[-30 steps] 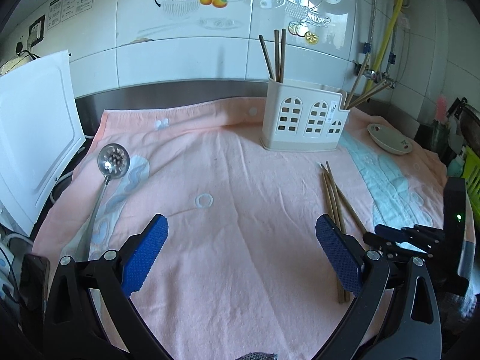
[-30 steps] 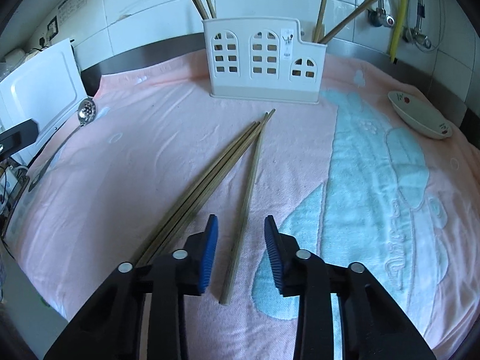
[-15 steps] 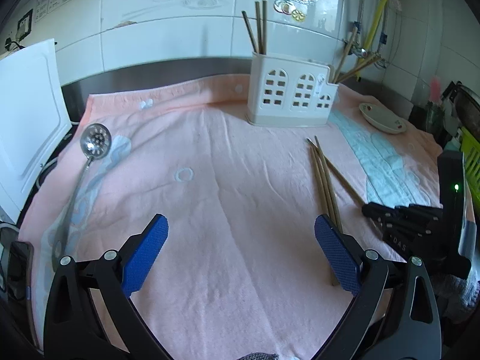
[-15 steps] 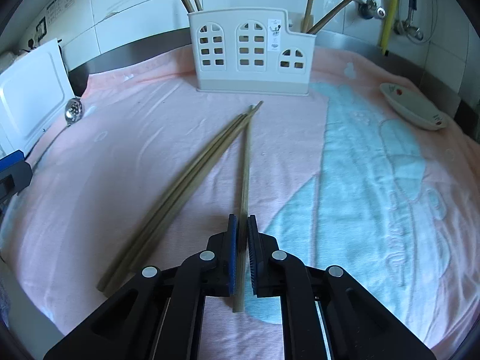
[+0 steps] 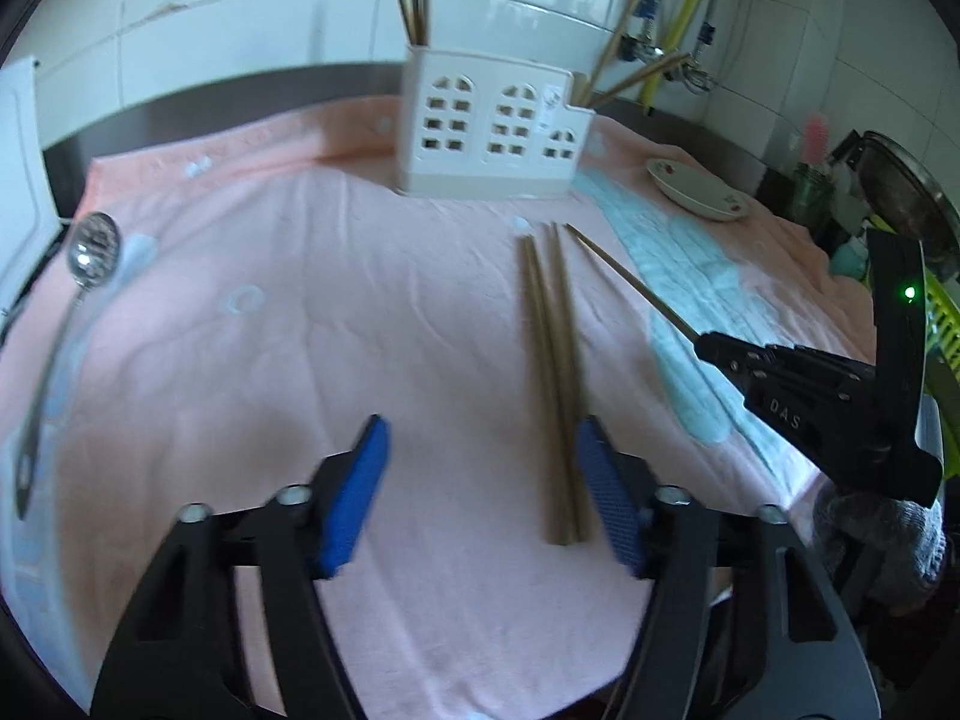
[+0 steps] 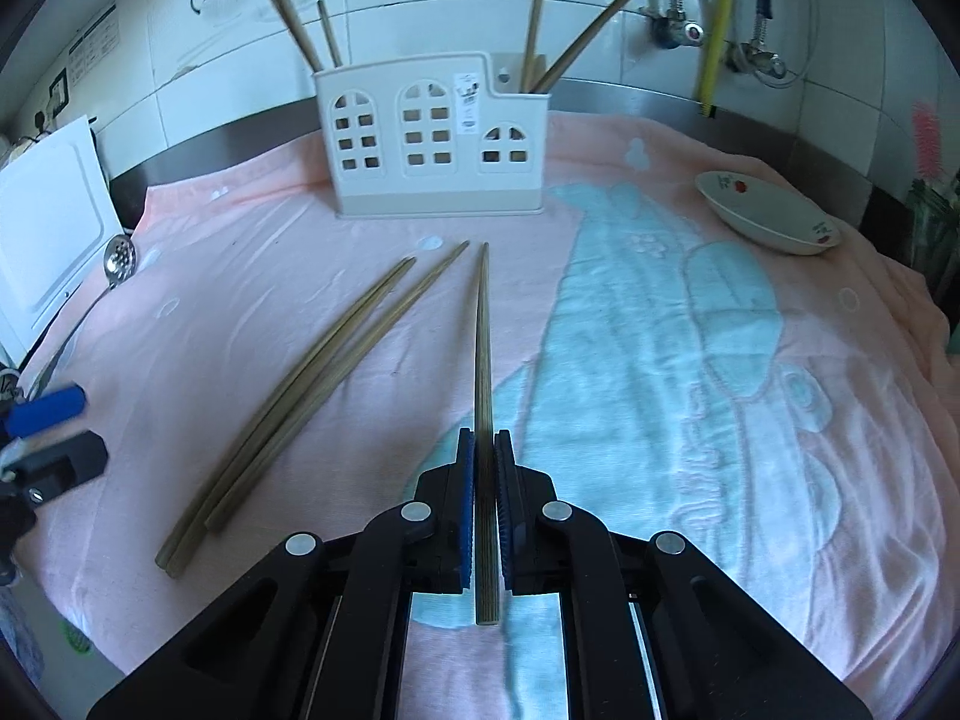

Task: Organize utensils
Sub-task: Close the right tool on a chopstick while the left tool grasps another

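Note:
My right gripper is shut on the thick end of one wooden chopstick, whose tip points toward the white house-shaped utensil holder. In the left wrist view this chopstick sticks out of the right gripper at the right. Two more chopsticks lie side by side on the pink towel. My left gripper hovers over their near ends with its jaws closing. The pair sits inside the gap close to the right pad, and neither pad presses on it. The holder has several chopsticks standing in it.
A slotted metal spoon lies along the towel's left edge beside a white board. A small white dish rests at the back right. Taps and a yellow hose run along the tiled wall. A pot and clutter stand at far right.
My right gripper shut on the single chopstick and swung it away from the pair. My left gripper moved down toward the two chopsticks and its jaws narrowed around their near ends.

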A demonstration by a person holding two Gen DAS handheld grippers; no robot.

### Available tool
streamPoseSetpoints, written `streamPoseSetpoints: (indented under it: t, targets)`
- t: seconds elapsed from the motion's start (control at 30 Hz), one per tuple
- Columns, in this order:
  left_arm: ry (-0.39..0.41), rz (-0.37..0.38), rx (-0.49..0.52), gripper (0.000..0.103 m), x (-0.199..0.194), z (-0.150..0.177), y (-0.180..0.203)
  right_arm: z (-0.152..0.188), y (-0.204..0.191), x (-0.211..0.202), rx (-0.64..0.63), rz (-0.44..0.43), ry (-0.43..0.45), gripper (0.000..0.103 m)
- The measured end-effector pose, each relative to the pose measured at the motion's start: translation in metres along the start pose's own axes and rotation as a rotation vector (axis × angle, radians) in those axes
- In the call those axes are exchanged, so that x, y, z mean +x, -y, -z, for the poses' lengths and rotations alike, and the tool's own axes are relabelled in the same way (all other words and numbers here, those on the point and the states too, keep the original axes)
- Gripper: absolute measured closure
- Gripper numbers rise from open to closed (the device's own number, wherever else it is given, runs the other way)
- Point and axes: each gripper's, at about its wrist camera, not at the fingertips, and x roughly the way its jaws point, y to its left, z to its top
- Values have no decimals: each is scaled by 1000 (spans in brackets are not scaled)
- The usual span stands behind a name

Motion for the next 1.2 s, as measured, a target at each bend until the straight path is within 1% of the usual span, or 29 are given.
streamPoseSetpoints:
  t: [0.07, 0.2, 0.27, 0.37, 0.57, 0.77, 0.87, 1.03, 1.13, 1.2]
  targets:
    - [-15, 15, -3, 59, 5, 1, 4, 0, 4, -4, 5, 1, 8, 97]
    - [-43, 37, -2, 70, 20, 4, 16, -1, 8, -12, 12, -10, 25, 97]
    - [-53, 29, -5, 79, 28, 3, 20, -1, 8, -14, 12, -12, 30, 97]
    - [-69, 27, -27, 85, 36, 1, 18, 0, 10, -16, 18, -22, 33, 97]
    - [-87, 34, -35, 87, 43, 2, 19, 1, 11, -22, 13, -24, 45, 97]
    - [-88, 8, -24, 88, 49, 1, 21, 2, 13, -22, 18, -26, 44, 97]
    - [-89, -28, 0, 89, 52, 1, 26, 3, 13, -23, 14, -24, 45, 97]
    - [-81, -38, -8, 89, 57, -3, 27, 5, 15, -25, 16, -21, 43, 97]
    - [-83, -51, -5, 96, 59, -6, 27, 5, 17, -27, 21, -22, 46, 97]
    - [-83, -42, -6, 97, 60, -7, 25, 5, 18, -29, 22, -23, 50, 97]
